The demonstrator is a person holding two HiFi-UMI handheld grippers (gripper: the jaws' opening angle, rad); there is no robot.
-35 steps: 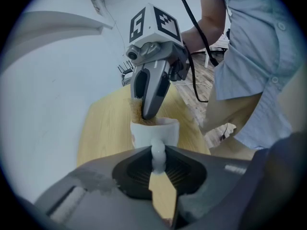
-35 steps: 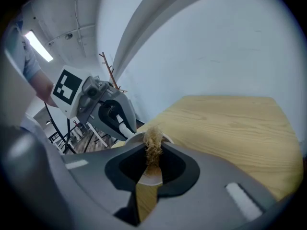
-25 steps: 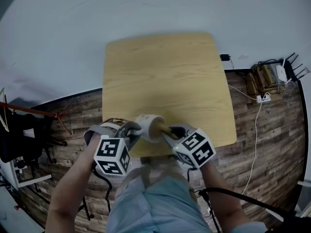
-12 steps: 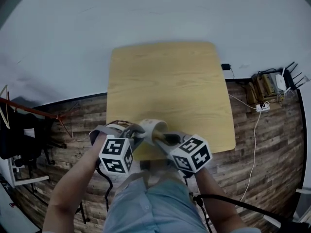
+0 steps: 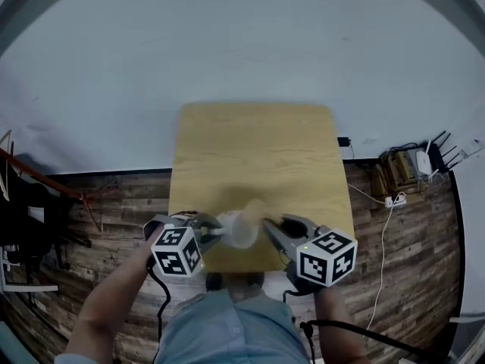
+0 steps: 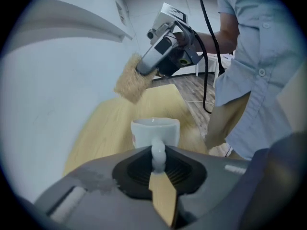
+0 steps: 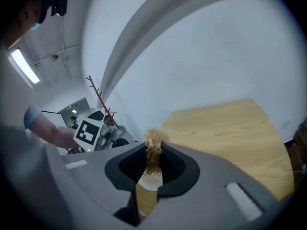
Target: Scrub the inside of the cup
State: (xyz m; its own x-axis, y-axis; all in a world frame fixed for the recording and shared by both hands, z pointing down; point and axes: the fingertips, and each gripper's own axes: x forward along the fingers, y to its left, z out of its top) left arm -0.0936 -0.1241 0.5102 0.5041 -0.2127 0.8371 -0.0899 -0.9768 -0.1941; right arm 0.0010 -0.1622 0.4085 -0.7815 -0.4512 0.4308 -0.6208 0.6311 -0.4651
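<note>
- Head view, lower left: person's forearm (image 5: 114, 302) runs up to the L gripper (image 5: 211, 227), marker cube facing the camera, at the near edge of the table (image 5: 258, 150).
- L gripper view, bottom centre: L jaws are closed tight on the handle of the white cup (image 6: 154, 132). Cup stands upright in that view, mouth up, body just past the jaw tips, over the tan tabletop.
- Head view, centre: cup sits btwn the 2 grippers, over the table's near edge. It's blurred there, so its tilt can't be read.
- Scrubber (image 6: 130, 83): tan fibrous pad, upper centre of the L gripper view. It's above & beyond the cup, apart from it, not inside.
- R gripper (image 5: 274, 230): just right of the cup in the head view, jaws pointing twd it, cube at lower right.
- R gripper view, centre: R jaws are pinched together on the scrubber, w/ fibres sticking up past the tips. L gripper's cube shows mid-left; tabletop fills the right side.
- L gripper view, right side: person's light-blue shirt (image 6: 254, 80).
- Head view, right: wood-plank floor (image 5: 409, 264) beside the table. White wall (image 5: 227, 44) takes the whole upper half.
</note>
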